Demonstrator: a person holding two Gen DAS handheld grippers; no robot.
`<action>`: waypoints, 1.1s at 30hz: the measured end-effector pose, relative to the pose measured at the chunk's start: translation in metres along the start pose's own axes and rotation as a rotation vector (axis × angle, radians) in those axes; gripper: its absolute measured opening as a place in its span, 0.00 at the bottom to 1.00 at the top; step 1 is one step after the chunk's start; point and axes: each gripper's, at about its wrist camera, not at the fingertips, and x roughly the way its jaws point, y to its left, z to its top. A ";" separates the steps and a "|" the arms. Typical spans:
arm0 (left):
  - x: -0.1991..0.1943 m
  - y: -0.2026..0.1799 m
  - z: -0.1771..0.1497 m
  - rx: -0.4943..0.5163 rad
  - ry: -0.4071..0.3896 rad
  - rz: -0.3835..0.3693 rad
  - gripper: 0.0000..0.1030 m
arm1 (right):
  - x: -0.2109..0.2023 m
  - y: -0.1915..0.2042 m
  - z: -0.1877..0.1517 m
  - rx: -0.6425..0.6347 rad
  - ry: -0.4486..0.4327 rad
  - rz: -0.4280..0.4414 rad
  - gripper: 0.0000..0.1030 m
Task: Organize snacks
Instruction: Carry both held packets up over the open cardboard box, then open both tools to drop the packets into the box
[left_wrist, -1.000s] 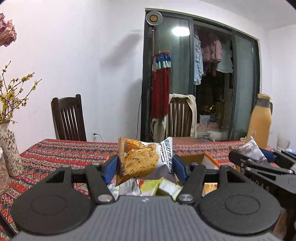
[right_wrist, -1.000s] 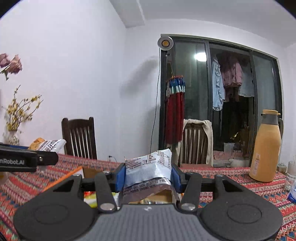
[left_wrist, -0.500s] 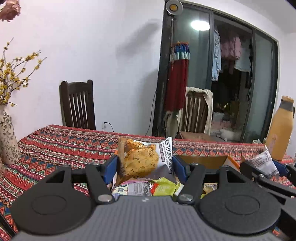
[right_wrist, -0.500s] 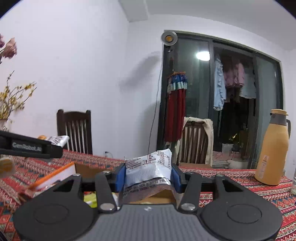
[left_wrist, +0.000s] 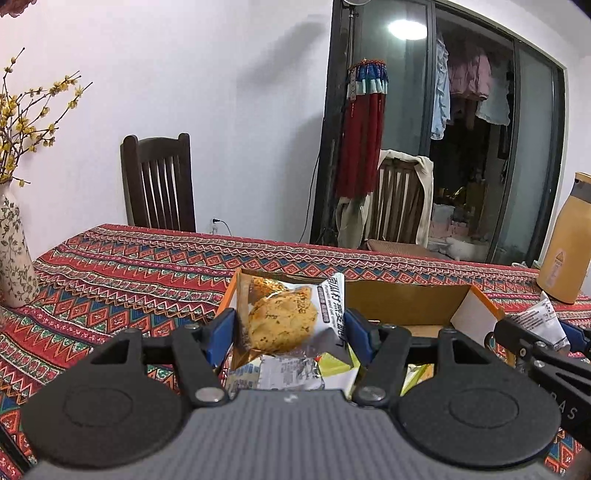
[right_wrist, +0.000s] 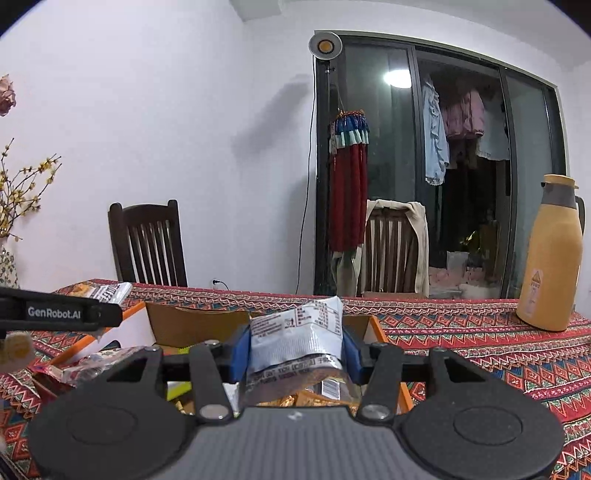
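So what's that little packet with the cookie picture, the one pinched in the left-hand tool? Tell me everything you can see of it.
The cookie packet is a small sealed pouch of shiny foil-like film, orange-gold on its left, white on its right with dark printed characters. Its front shows a speckled golden cookie. It stands roughly upright, slightly crumpled, squeezed at both sides by the blue pads of the left gripper. It hangs over the open cardboard box, above other wrappers lying inside.

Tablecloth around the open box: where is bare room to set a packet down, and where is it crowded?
Bare tablecloth lies between the vase and the cardboard box, back to the dark chair. Another free strip runs between the box and the yellow thermos. The box is crowded with packets, and loose wrappers clutter its left side.
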 end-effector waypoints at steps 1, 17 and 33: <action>0.000 -0.001 0.000 0.000 0.000 -0.001 0.63 | 0.000 0.000 -0.001 0.001 0.002 0.000 0.49; -0.003 0.002 -0.001 -0.034 -0.020 0.030 1.00 | 0.006 -0.010 -0.007 0.080 0.041 -0.027 1.00; -0.045 0.000 0.018 -0.031 0.010 0.012 1.00 | -0.028 -0.008 0.007 0.064 -0.012 -0.057 1.00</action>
